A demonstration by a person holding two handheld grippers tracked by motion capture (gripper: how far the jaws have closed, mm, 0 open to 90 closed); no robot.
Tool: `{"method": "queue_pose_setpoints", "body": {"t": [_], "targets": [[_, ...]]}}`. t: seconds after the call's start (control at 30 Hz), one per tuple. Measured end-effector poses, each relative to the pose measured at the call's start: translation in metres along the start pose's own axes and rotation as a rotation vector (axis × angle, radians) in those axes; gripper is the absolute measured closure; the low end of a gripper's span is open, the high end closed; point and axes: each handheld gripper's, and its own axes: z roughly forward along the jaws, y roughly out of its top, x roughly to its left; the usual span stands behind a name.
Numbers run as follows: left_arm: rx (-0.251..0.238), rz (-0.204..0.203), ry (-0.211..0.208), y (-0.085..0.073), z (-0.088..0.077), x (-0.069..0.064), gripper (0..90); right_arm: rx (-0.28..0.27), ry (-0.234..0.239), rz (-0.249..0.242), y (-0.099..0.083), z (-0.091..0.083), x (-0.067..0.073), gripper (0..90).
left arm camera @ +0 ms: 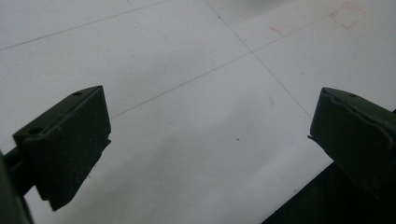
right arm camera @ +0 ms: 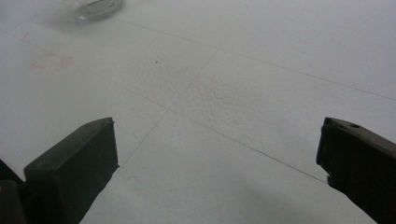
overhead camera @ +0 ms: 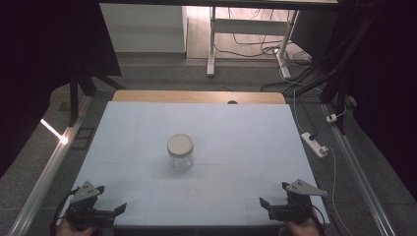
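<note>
L gripper (overhead camera: pixel 101 204): near-left corner of table (overhead camera: pixel 246 128), jaws wide apart, nothing between; R gripper (overhead camera: pixel 275 204): near-right corner, jaws wide apart, nothing between; jar (overhead camera: pixel 180 152) w/ lid: upright, table centre, well apart from both.

surface: white rectangular table top (overhead camera: pixel 236 132), wood edge strip at far side, thin grid lines
on it: clear glass jar with cream round lid (overhead camera: pixel 180 152), upright, about mid-table
marks: faint red square outline (right arm camera: pixel 49 60) nearer the person than the jar
</note>
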Motion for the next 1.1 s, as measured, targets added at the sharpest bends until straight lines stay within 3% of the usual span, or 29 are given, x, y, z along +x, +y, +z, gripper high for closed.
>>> {"method": "queue_pose_setpoints", "body": {"t": [0.5, 1.1], "targets": [[0.04, 0.043, -0.03, 0.0019, 0.0044, -0.0016, 0.0, 0.006, -0.003, -0.007, 0.0008, 0.0011, 0.001, 0.0], [0.066, 0.045, -0.062, 0.0037, 0.0066, -0.001, 0.0, 0.003, 0.004, -0.01, 0.0003, 0.0005, 0.0005, 0.0]]}}
